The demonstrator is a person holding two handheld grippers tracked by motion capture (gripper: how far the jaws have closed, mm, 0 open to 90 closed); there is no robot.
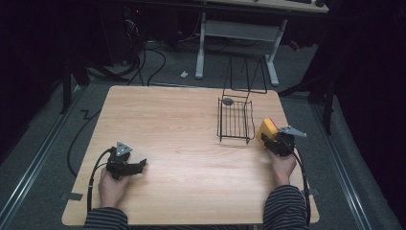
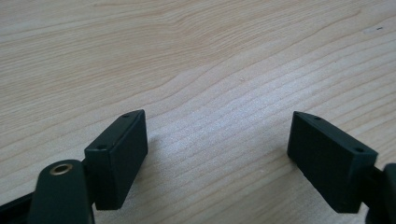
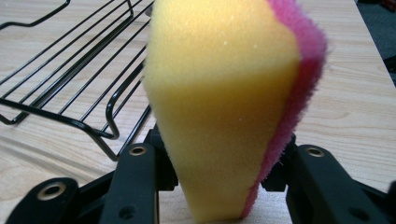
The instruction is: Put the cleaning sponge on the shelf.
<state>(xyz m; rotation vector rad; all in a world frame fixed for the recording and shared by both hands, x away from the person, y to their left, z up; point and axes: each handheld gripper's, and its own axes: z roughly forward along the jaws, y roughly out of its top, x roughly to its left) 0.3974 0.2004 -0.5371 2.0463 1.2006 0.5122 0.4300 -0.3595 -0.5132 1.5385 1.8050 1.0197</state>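
Nearest the person, at about 7 o'clock on the bench (image 1: 191, 158), the left hand-held gripper (image 1: 139, 166) is resting low with its jaws spread wide apart and nothing between them; in its own view bare wood grain is showing in the gap.

Across at about 4 o'clock, the right hand-held gripper (image 1: 271, 140) is squeezing a yellow sponge (image 1: 266, 129) with a pink scouring face, its jaws clamped on the lower end so the foam is pinching in there and flaring above. The sponge is standing out from the jaws, its long axis running along the gripper toward roughly 11 o'clock.

Just beyond, at about 10 o'clock from the sponge, the black wire rack (image 1: 235, 119) is lying open-topped, its rods running near to far. The right hand is clearly the nearer one, so a short carry up and leftward over the rack's near rim is probably what comes next.
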